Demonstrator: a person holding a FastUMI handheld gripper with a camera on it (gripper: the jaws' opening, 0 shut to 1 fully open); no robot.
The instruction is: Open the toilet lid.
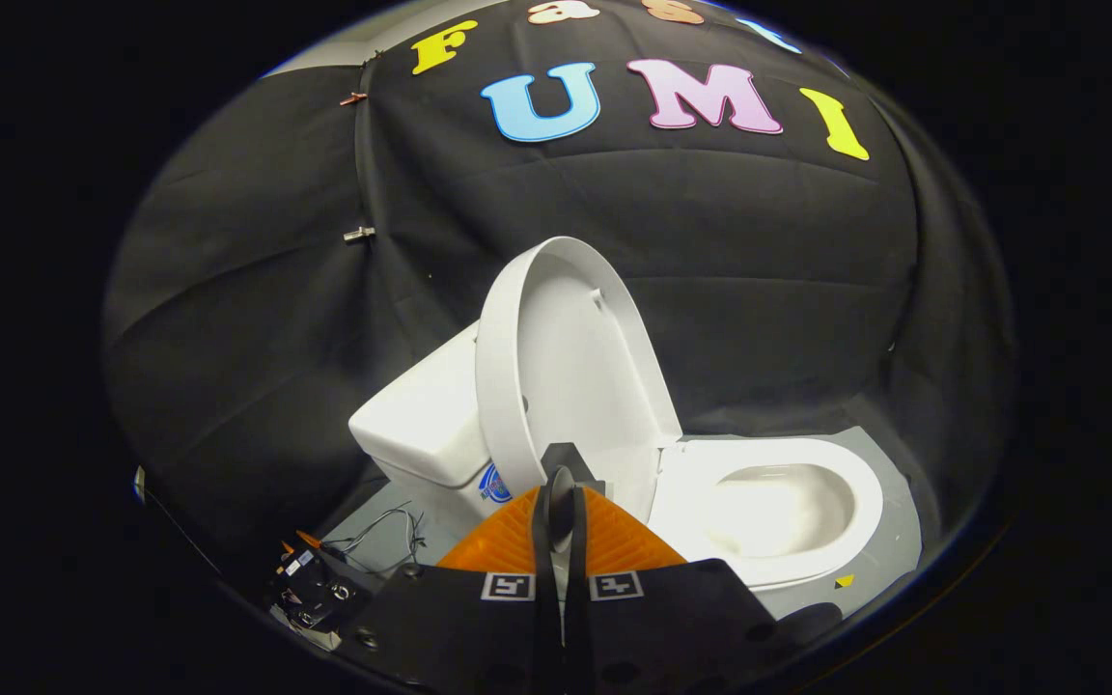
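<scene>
While the tongs (561,492) point level at the toilet:
Tongs: fingers pressed together, gripping nothing.
Toilet lid (566,357): raised upright, just beyond the fingertips.
Seat (778,507): ahead, to their right.

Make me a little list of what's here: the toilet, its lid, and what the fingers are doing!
toilet: white, standing on a grey floor in front of the black cloth wall
lid: raised upright, leaning back toward the tank
seat: down, bowl open to view
gripper: fingers closed together, holding nothing, just in front of the lid's lower edge
cables: loose wires on the floor beside the tank
</scene>
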